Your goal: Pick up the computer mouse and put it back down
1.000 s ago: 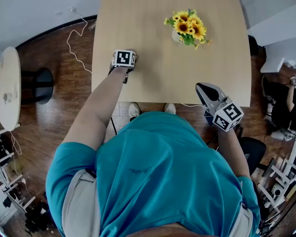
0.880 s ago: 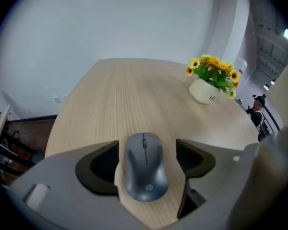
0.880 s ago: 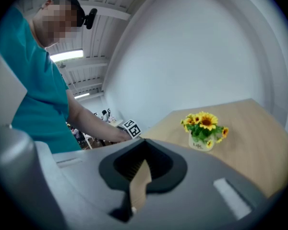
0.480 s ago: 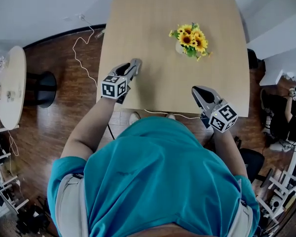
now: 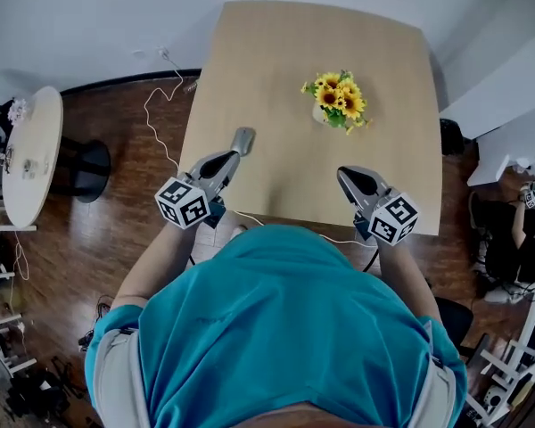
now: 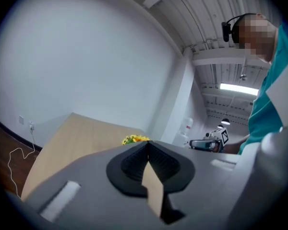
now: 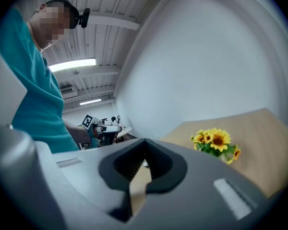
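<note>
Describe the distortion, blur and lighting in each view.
Head view: wide-angle bowing of the table edges, even soft light, sunflowers sharp. Left gripper view: dark fisheye vignette, the left gripper blurred up close, ceiling light glaring. Right gripper view: same vignette, right gripper soft, sunflowers crisp.

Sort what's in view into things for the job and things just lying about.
For the job: left gripper, jaws just closed on nothing; right gripper, shut, empty; wooden table. No mouse shows.
Lying about: sunflowers; round side table.
</note>
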Action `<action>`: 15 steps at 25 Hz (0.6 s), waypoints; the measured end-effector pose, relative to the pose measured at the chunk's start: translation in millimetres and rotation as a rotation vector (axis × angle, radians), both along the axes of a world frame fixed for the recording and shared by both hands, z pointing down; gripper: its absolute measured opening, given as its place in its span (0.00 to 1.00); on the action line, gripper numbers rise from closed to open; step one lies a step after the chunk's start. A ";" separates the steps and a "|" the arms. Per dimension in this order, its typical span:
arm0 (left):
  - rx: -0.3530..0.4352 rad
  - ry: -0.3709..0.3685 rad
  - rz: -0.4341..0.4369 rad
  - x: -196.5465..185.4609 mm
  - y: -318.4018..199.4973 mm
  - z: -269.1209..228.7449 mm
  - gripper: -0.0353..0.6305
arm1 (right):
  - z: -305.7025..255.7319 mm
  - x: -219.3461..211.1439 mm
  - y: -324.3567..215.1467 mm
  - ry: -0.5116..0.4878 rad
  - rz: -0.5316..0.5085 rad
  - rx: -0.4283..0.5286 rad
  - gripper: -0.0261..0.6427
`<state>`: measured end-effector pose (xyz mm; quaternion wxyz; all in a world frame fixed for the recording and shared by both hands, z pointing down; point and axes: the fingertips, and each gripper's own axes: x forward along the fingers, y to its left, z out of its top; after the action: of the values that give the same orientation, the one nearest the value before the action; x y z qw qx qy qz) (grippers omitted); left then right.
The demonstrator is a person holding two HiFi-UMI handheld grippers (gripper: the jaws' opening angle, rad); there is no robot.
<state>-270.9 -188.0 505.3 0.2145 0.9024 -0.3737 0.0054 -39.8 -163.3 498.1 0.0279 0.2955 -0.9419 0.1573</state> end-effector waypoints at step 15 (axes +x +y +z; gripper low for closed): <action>0.050 0.025 -0.018 37.6 42.6 -15.4 0.06 | -10.0 38.2 21.8 0.055 -0.021 0.006 0.04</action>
<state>-233.3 -145.3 489.9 0.1966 0.9040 -0.3793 -0.0172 -1.6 -141.5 488.1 0.0548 0.2897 -0.9443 0.1460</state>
